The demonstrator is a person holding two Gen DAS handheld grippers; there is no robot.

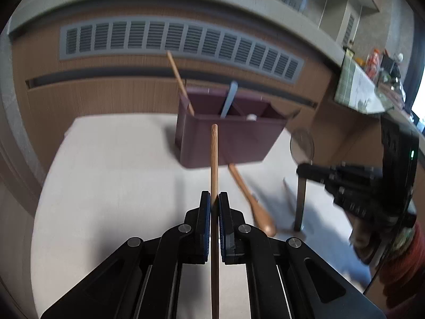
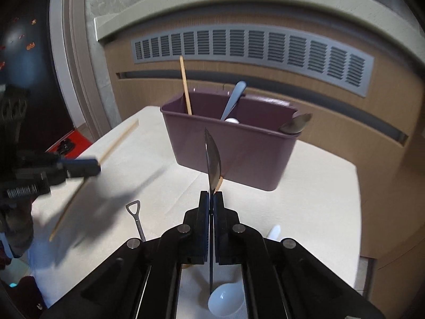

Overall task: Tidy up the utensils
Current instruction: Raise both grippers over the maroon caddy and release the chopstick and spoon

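Note:
In the left wrist view my left gripper [image 1: 214, 199] is shut on a wooden chopstick [image 1: 214, 156] that points ahead at the maroon utensil caddy [image 1: 231, 143]. My right gripper [image 2: 211, 196] is shut on a metal spoon [image 2: 212, 156], seen edge-on, held above the table in front of the caddy [image 2: 233, 156]. Each gripper appears in the other's view: the right gripper [image 1: 301, 171] with its spoon at the right, the left gripper [image 2: 95, 166] with its chopstick [image 2: 117, 141] at the left. The caddy holds a chopstick [image 2: 185, 87], a metal handle [image 2: 233, 101] and a dark spoon [image 2: 296, 125].
On the white table [image 1: 106, 164] a wooden spoon [image 1: 252, 202] lies near the caddy's front. A small shovel-shaped spoon [image 2: 135, 218] and a white ceramic spoon [image 2: 225, 303] lie close to my right gripper. A wooden cabinet with a vent grille [image 2: 252, 45] stands behind the table.

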